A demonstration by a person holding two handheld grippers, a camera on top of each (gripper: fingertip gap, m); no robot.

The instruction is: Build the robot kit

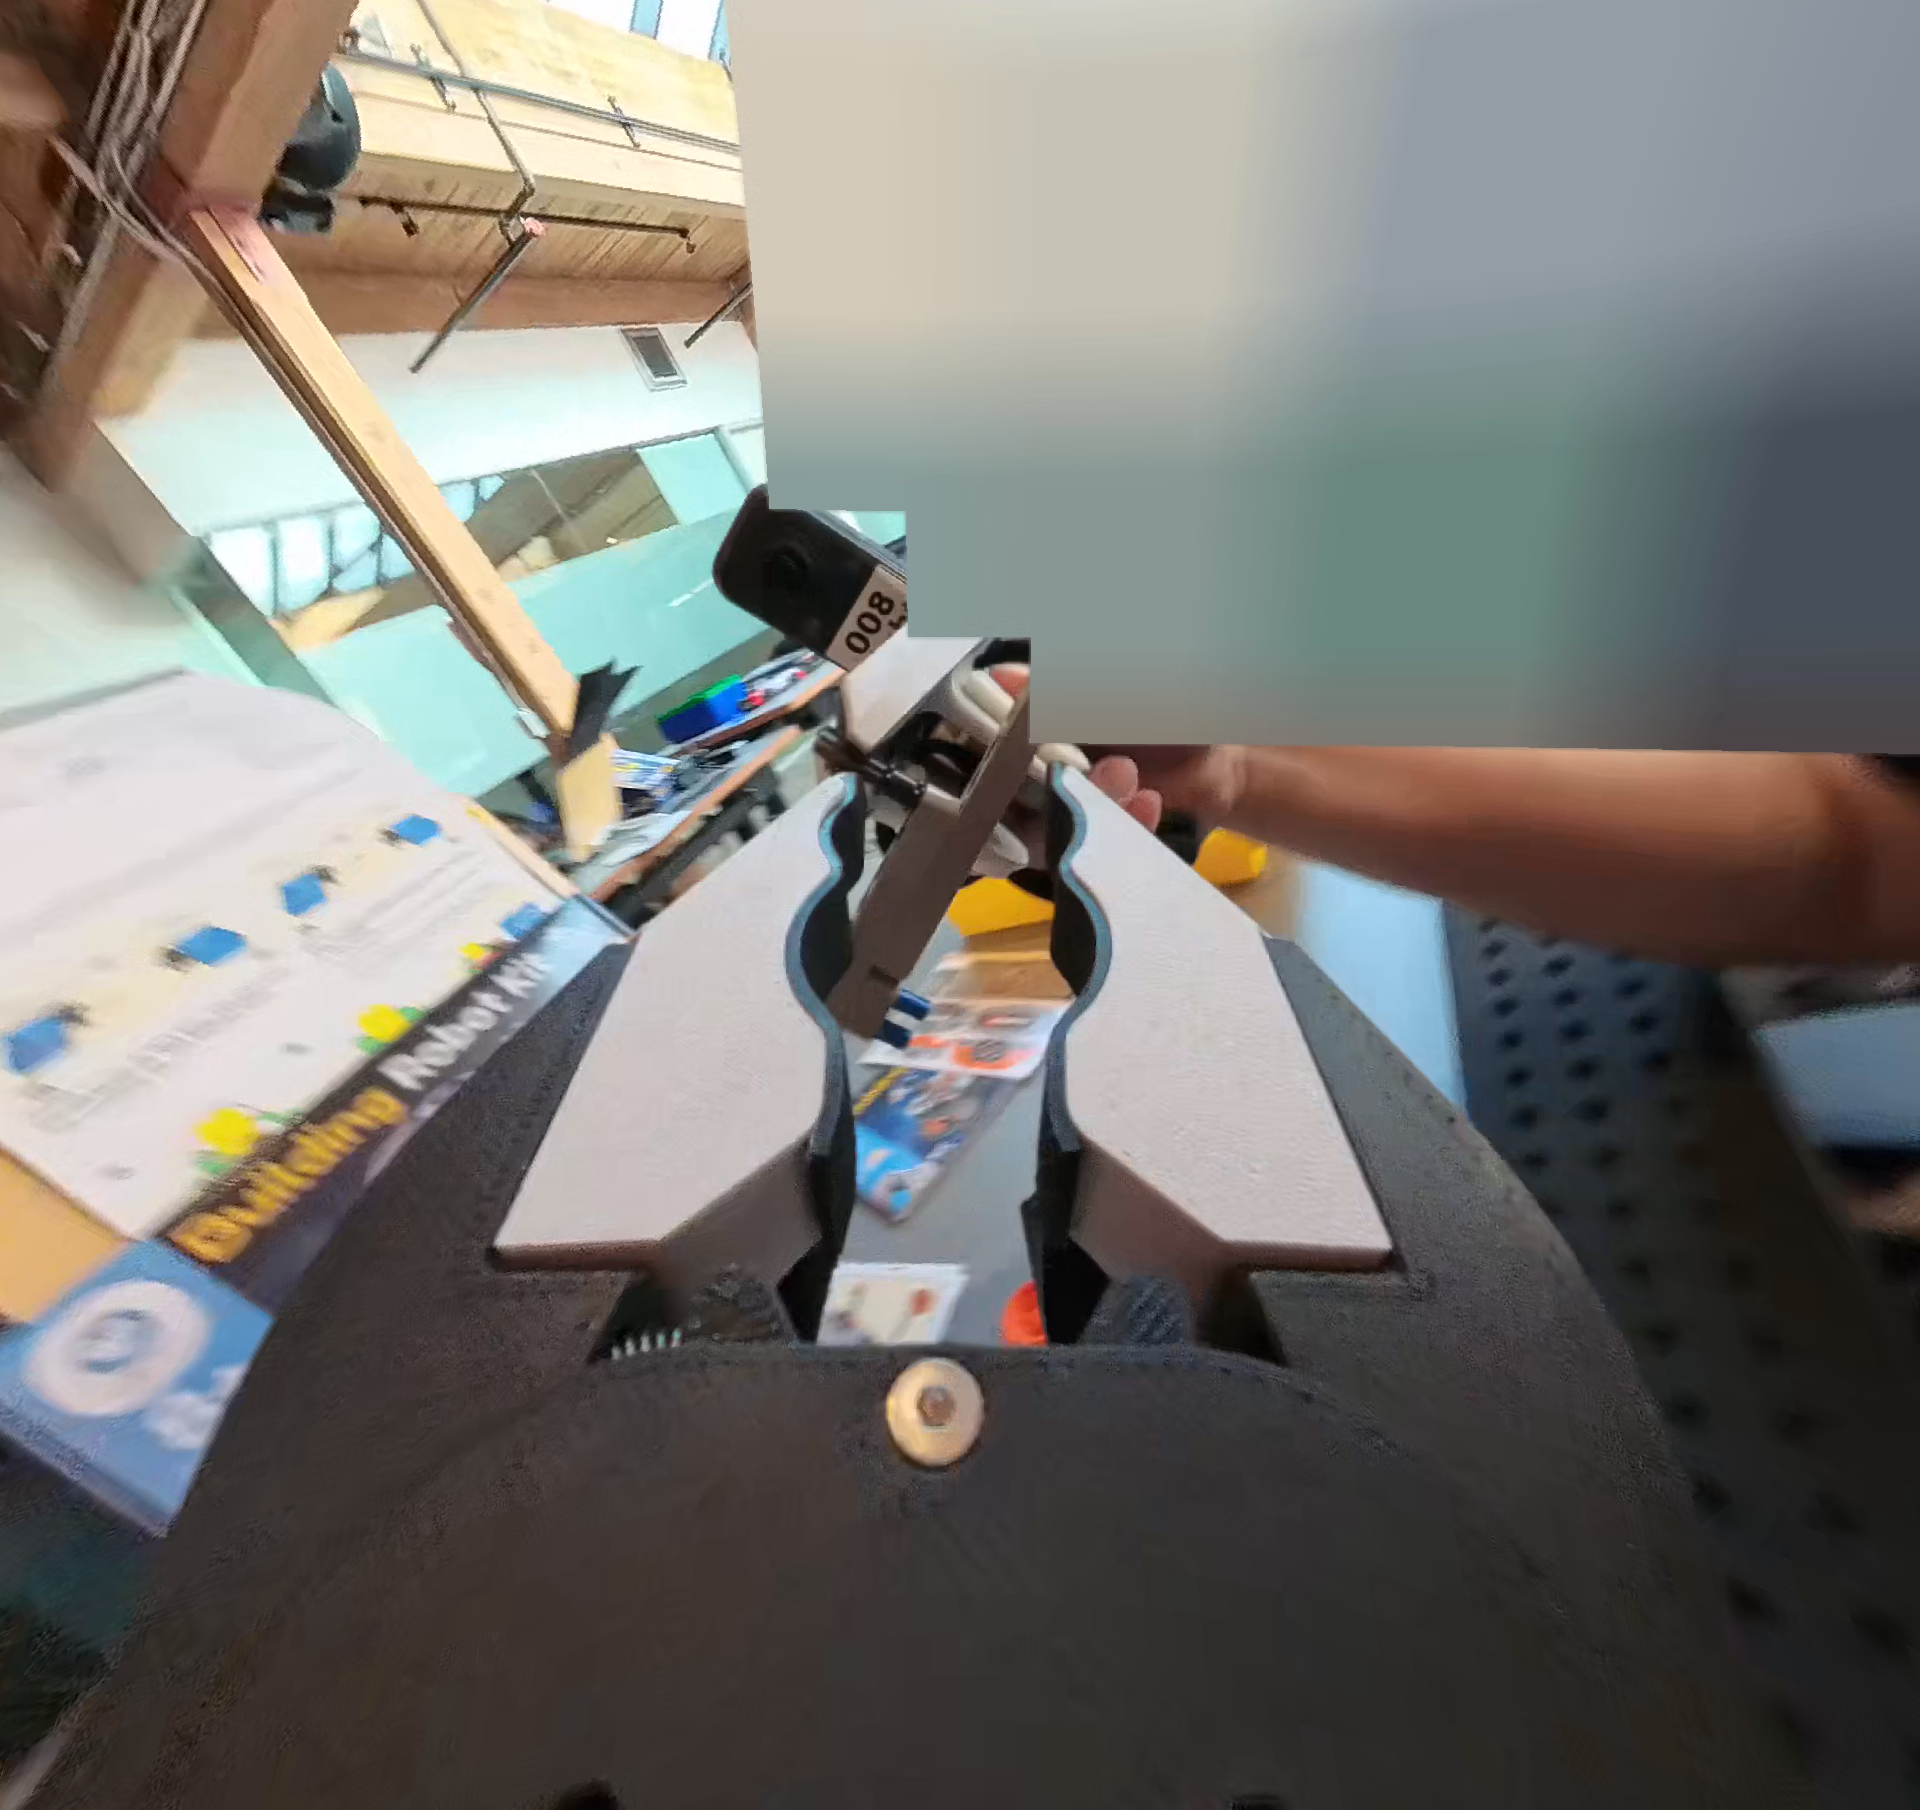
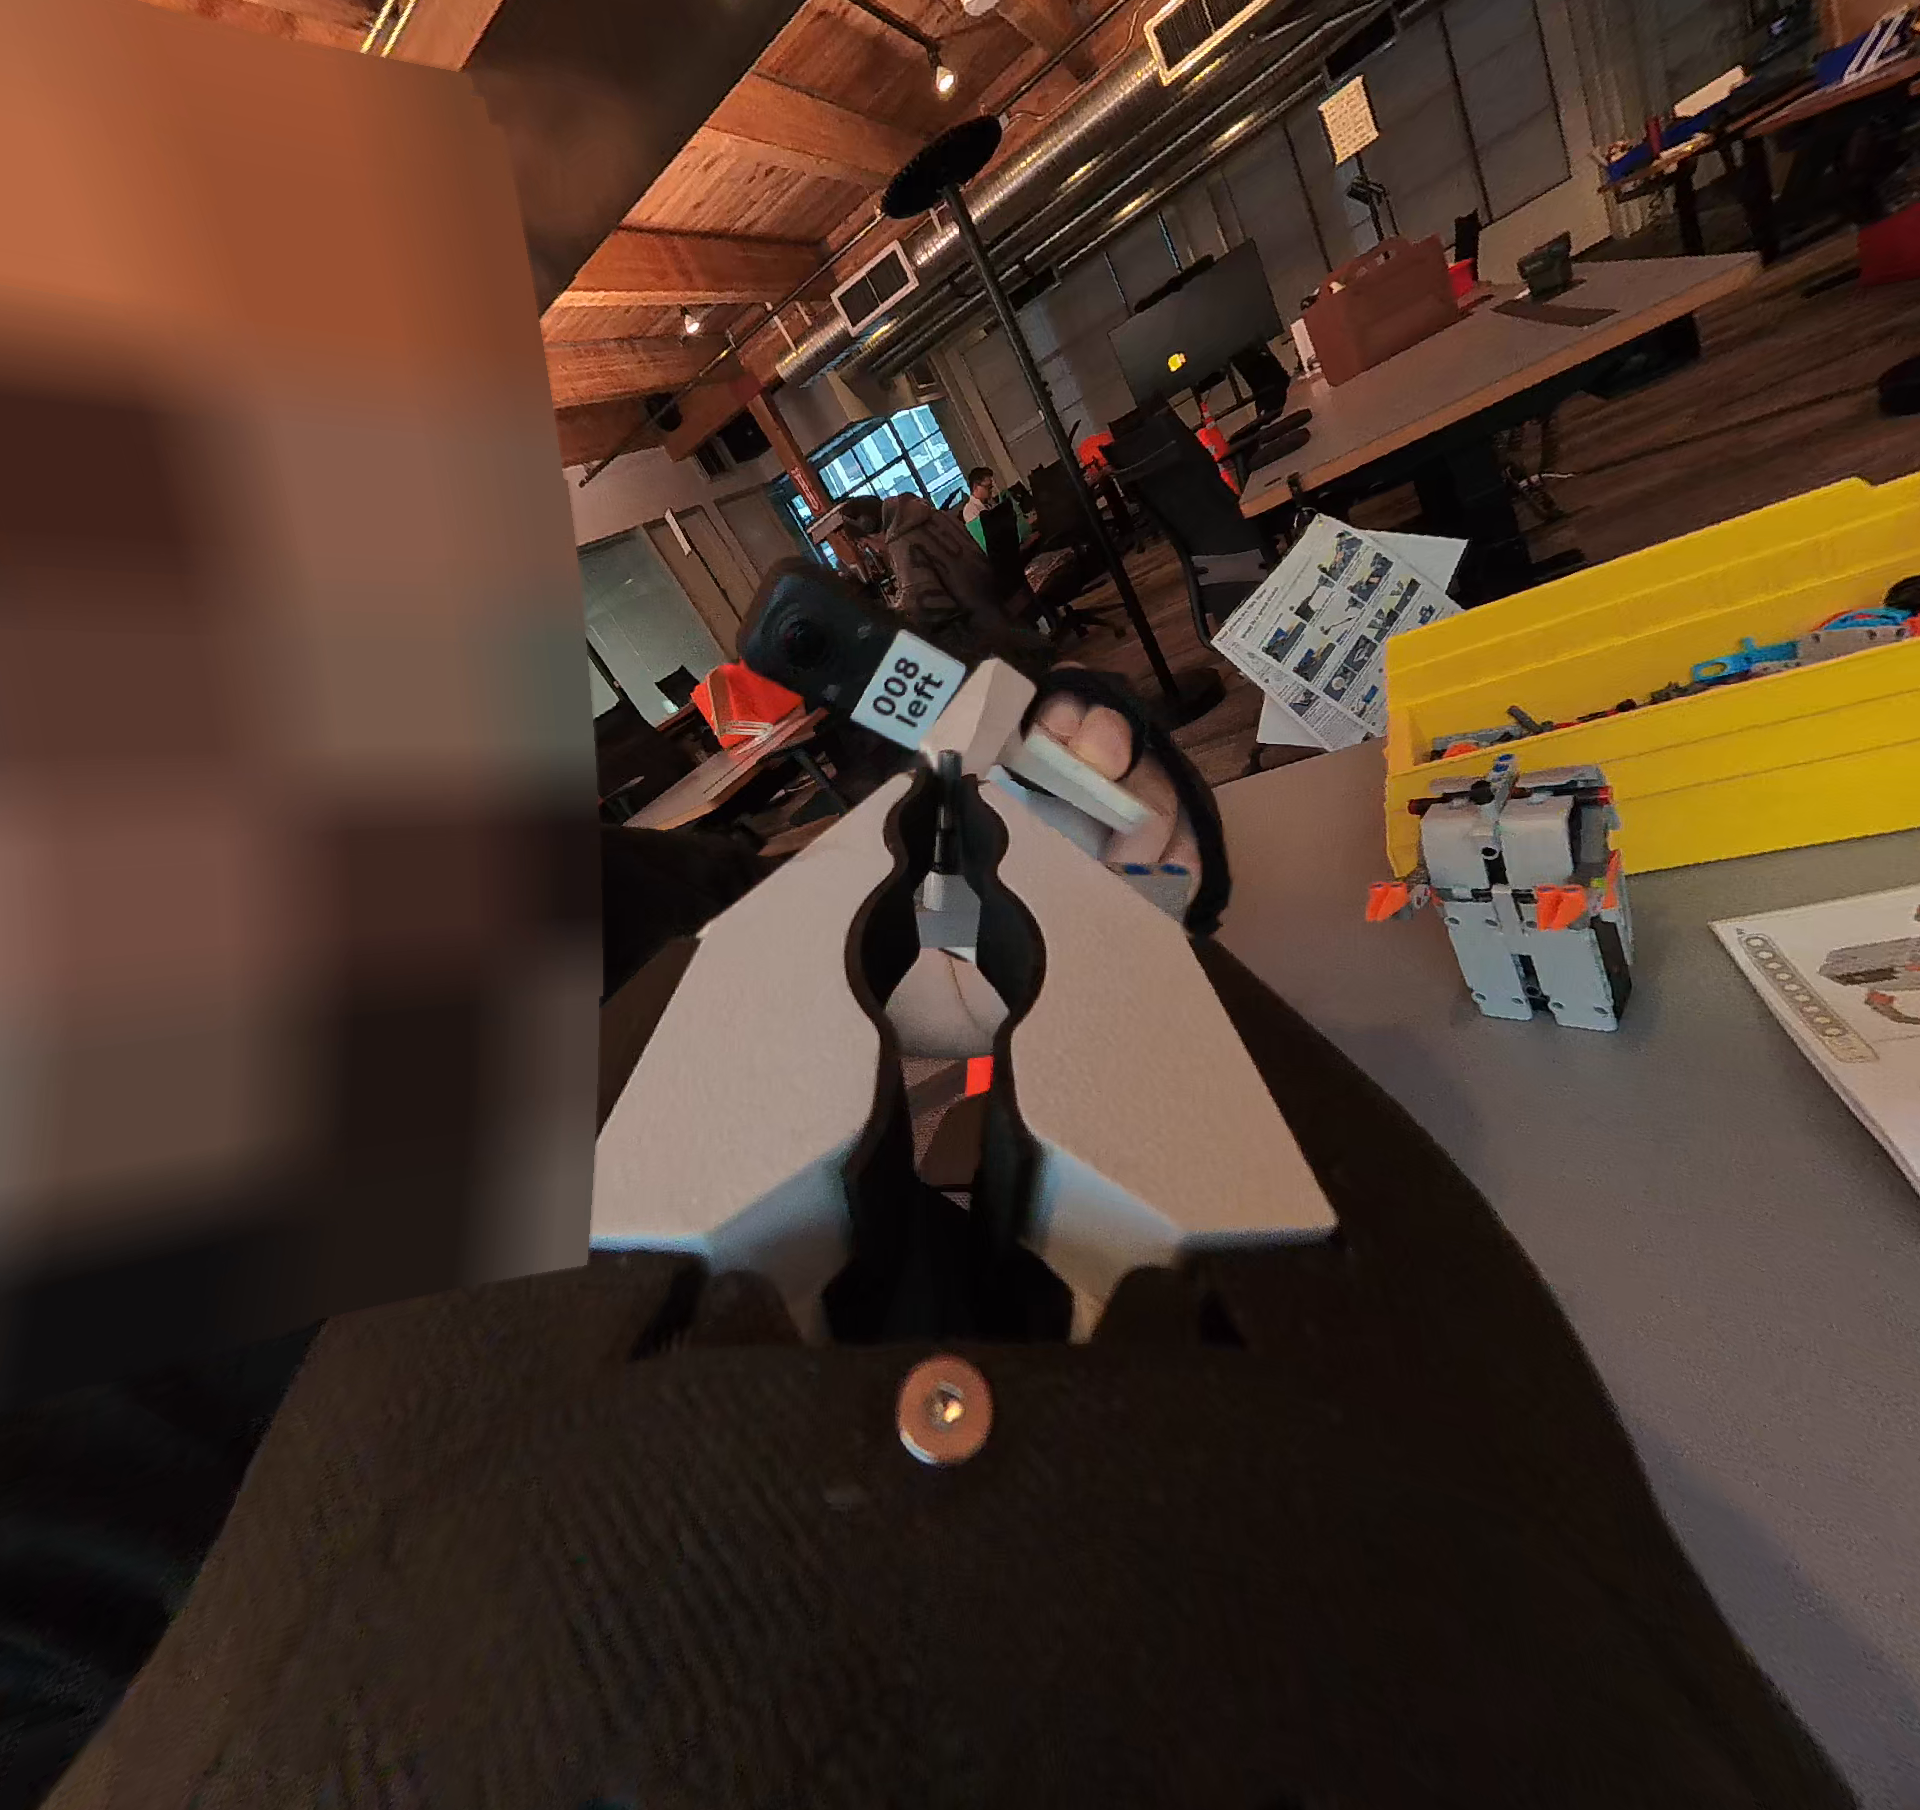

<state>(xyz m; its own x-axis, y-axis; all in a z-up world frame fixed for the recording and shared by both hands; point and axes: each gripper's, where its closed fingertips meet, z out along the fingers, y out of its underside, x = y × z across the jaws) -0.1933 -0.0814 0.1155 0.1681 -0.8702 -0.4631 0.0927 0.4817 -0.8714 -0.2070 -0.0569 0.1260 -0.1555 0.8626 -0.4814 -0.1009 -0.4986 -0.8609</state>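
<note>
Black axle (image 2: 943,810), thin and upright atop a grey connector (image 2: 945,913), pinched between right gripper (image 2: 940,786) tips; left gripper (image 1: 954,786) spread apart; grey brick model (image 2: 1522,913) beside yellow bin (image 2: 1662,617) at table's (image 2: 1455,1241) far edge.

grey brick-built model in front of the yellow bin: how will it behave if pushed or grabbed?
The grey brick-built model stands upright on two narrow block legs on the smooth table, so a high push would probably tip it, while a low one may slide it. It looks like rigid plastic, likely light. Its protruding orange pieces could pop off.
</note>
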